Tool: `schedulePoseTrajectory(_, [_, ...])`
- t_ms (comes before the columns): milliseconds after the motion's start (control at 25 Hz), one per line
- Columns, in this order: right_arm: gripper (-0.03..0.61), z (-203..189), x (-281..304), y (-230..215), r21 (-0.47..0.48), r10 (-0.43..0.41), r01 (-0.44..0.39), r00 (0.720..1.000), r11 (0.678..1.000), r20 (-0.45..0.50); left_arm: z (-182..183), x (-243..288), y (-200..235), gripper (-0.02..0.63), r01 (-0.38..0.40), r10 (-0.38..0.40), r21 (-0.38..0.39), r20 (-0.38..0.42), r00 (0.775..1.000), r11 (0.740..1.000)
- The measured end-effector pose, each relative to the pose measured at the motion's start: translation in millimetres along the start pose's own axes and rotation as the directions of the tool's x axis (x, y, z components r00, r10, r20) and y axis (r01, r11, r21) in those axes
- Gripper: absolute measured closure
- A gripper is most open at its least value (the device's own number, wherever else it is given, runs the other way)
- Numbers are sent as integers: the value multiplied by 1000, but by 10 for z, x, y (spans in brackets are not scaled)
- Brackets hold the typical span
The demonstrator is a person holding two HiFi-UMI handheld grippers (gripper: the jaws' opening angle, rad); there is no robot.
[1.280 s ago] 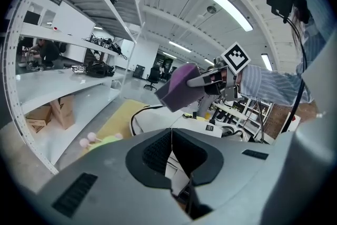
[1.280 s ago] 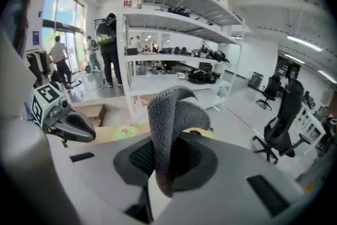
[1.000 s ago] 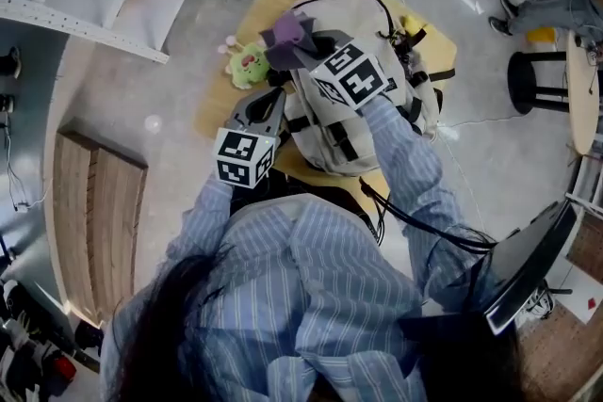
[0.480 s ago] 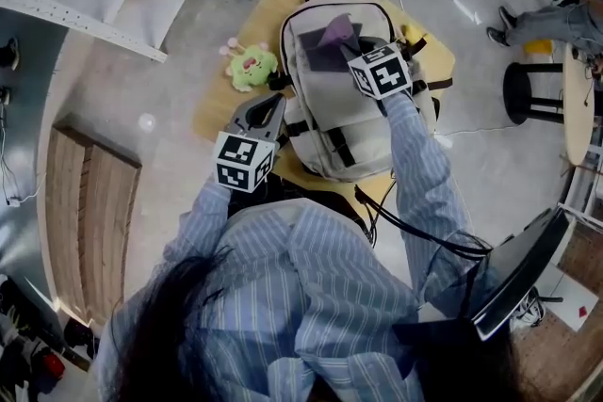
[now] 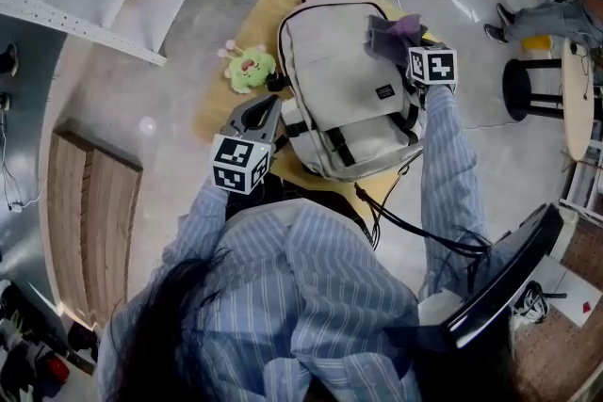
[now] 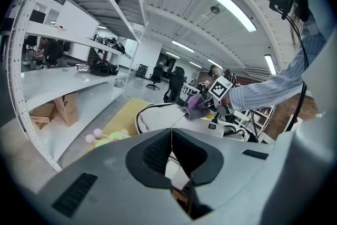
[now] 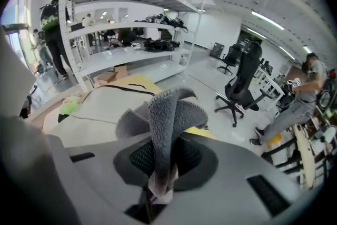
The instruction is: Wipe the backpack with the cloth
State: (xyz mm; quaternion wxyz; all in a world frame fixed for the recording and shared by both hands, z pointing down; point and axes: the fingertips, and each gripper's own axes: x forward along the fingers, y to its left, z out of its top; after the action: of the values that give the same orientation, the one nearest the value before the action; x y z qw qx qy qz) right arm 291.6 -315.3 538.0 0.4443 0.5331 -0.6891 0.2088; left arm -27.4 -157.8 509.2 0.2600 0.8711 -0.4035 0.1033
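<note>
On the yellow table (image 5: 240, 52) the backpack (image 5: 344, 94) lies flat | at its 1 o'clock corner your right gripper (image 7: 163, 166) has its jaws clamped on the grey cloth (image 5: 391, 31) | at its 9 o'clock side your left gripper (image 6: 171, 150) has its jaws pressed together, nothing between | green plush toy (image 5: 249, 66) at 10 o'clock

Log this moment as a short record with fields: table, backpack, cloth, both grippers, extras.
Table: yellow wood, holds the backpack
Backpack: beige, lying flat, front up
Cloth: grey, at the backpack's far right corner
Right gripper: shut on cloth
Left gripper: jaws together, by the backpack's left side
Extra: green plush toy left of the backpack
</note>
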Motion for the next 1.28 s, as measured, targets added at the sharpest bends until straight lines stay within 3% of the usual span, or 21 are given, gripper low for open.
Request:
schedulePoseTrajectory(240, [537,-455,23,-543,97,-115,124,989,988,-90,-18,-45,36,607,-12,12,1,-8,1000,1000])
schedulePoseTrajectory(360, [537,-447,-39,-554,141,-104,113,992,984,-68,-11,-45,44,607,-10,10,0,-9,1000,1000])
schedulePoseTrajectory(480, [537,-140,-167,-410,118,-72,70,997,991,11,-11,-21,55,607,-6,6,0,-9,1000,1000])
schedulePoseTrajectory(680, [537,692,-450,128,8,46,-49,977,999,207,12,50,10,607,18,-18,4,-8,1000,1000])
schedulePoseTrajectory(920, [537,1500,-728,1214,-124,276,-247,885,961,376,0,84,-12,607,36,-36,1,-15,999,999])
schedulePoseTrajectory(1080, [537,1638,-579,2025,-204,423,-373,836,905,349,-28,71,76,607,25,-25,-9,-20,999,1000])
schedulePoseTrajectory(1280, [537,1335,-96,2704,-288,496,-436,848,852,184,-55,31,210,607,6,-6,-19,-21,1000,1000])
